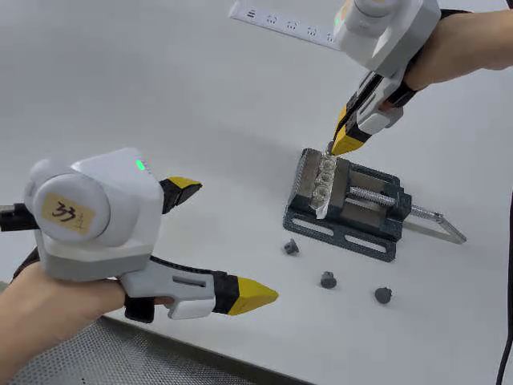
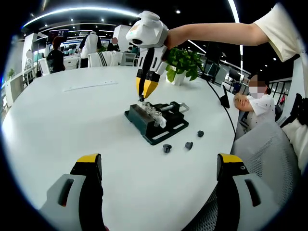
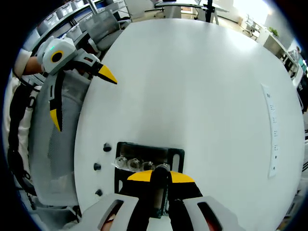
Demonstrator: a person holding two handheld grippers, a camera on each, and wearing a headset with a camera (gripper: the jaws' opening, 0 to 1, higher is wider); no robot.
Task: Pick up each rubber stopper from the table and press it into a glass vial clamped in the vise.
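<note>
A black vise on the white table clamps a row of clear glass vials. My right gripper hangs tip-down over the far end of that row, shut on a dark rubber stopper right at the end vial's mouth. Three loose grey stoppers lie in front of the vise. My left gripper is open and holds nothing, near the table's front edge, well left of the vise. In the left gripper view the vise and the stoppers lie ahead of the open left gripper.
A white power strip lies at the far side of the table. A potted plant stands behind the vise. The vise handle sticks out to the right. A mesh chair sits below the table's near edge.
</note>
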